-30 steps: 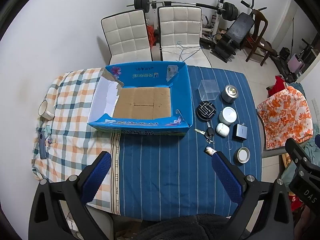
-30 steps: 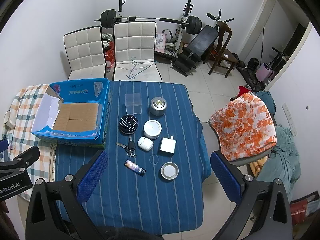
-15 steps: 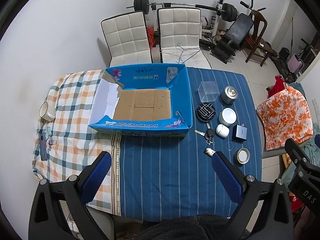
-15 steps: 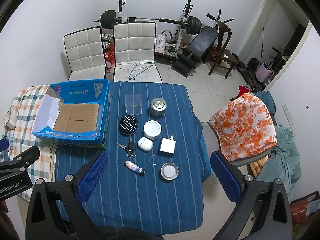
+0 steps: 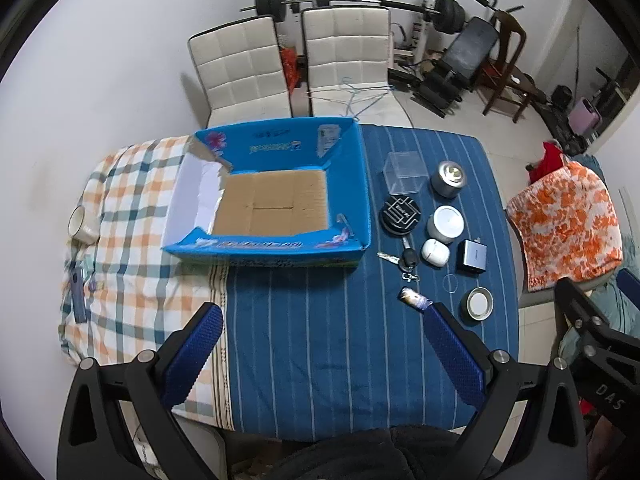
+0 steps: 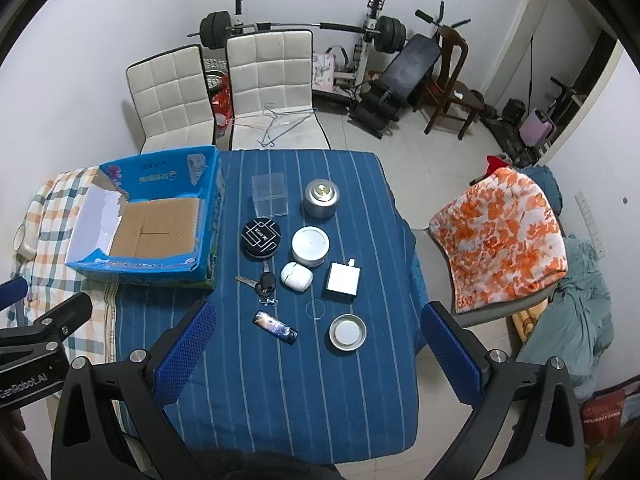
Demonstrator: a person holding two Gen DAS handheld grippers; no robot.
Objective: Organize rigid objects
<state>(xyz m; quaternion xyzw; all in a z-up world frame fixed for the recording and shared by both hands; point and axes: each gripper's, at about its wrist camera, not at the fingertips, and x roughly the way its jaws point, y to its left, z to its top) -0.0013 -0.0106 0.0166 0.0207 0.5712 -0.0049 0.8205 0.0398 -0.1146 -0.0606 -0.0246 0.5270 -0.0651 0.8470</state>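
While the blue box (image 5: 264, 196) sits empty ahead of the left gripper (image 5: 320, 344), the loose pieces lie to its right, directly ahead of the right gripper (image 6: 312, 344), which is nearer. Both grippers hang spread wide, holding nothing. The lighter (image 6: 275, 327), closest, lies diagonally, its long axis running upper-left to lower-right. Nothing on the table has shifted since 1 second ago.

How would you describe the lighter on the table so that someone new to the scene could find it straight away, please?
Start at the open blue cardboard box on the table, then look right to the cluster of small items on the blue striped cloth. At the cluster's near edge, below the keys and left of the shallow metal lid, lies the lighter. It is the only slim oblong piece, dark with a starry print.
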